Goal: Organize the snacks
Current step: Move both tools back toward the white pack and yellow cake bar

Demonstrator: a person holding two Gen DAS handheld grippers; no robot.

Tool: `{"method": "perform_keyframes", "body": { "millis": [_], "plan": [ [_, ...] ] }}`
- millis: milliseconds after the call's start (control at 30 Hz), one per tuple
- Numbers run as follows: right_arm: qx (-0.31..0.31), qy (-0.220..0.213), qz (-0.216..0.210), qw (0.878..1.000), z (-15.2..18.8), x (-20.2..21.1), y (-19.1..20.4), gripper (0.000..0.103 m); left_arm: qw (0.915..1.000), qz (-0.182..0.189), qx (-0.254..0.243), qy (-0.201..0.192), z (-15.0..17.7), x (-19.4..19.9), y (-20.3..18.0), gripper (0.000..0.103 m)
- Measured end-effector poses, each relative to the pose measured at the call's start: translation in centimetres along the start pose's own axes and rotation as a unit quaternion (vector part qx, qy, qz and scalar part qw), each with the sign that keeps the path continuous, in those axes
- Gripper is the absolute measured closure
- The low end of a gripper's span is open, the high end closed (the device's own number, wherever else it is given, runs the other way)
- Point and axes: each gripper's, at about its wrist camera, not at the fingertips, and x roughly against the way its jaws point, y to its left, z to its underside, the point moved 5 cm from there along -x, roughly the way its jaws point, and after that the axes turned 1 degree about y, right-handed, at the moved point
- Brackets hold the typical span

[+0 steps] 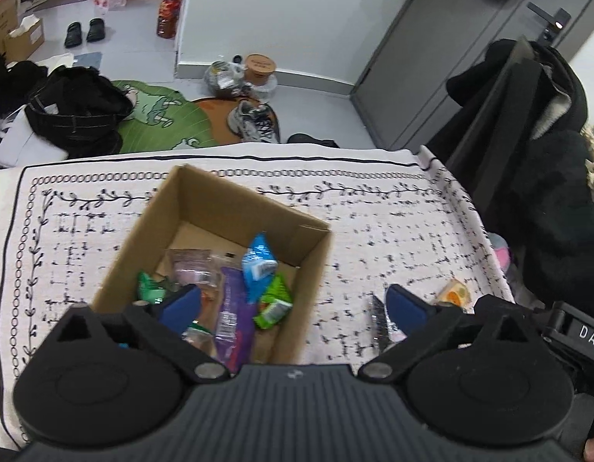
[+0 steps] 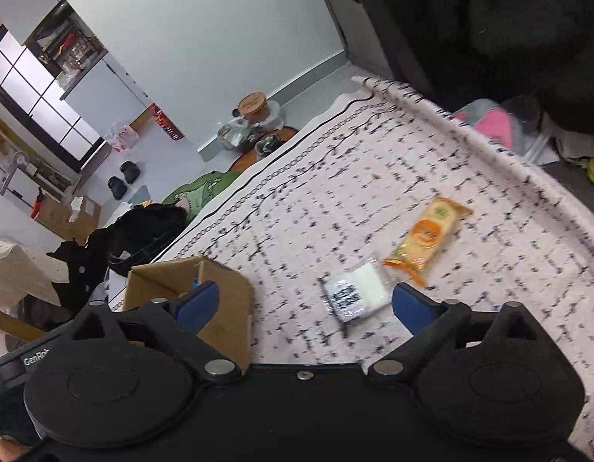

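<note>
Right wrist | right gripper (image 2: 306, 304) spread above white packet (image 2: 354, 294) | box (image 2: 223, 300) left

You have a plain brown cardboard box (image 1: 220, 227) on a white cloth (image 1: 373, 231) printed with black dashes, a leafy vine border and a chain of small rings, and inside the box lie a blue packet (image 1: 258, 261), a purple packet (image 1: 233, 308) and two bright green packets (image 1: 273, 302). Outside it on the cloth you see an orange and yellow packet (image 2: 427, 238) and a clear white packet (image 2: 354, 296) with black print, while your fingers (image 2: 198, 300) carry blue pads on black bodies
</note>
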Motion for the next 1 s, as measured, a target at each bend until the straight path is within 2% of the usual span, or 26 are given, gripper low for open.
{"method": "perform_keyframes", "body": {
  "millis": [100,600,767,1000],
  "plan": [
    [-0.003,-0.004,0.006,1.0,-0.2,0.5,-1.3,0.0,0.9999,0.007,-0.012,-0.002,0.3,0.0,-1.4,0.0],
    [-0.021,-0.017,0.024,0.999,-2.0,2.0,-5.9,0.0,0.9991,0.035,-0.022,0.01,1.4,-1.4,-6.0,0.0],
    [-0.018,-0.016,0.027,0.999,-1.9,1.4,-7.2,0.0,0.9989,0.032,-0.031,0.012,1.7,-1.9,-7.2,0.0],
    [-0.059,-0.006,0.021,0.998,-1.6,-0.2,-8.8,0.0,0.9987,0.019,-0.039,0.026,2.6,-3.5,-8.1,0.001]
  ]
}}
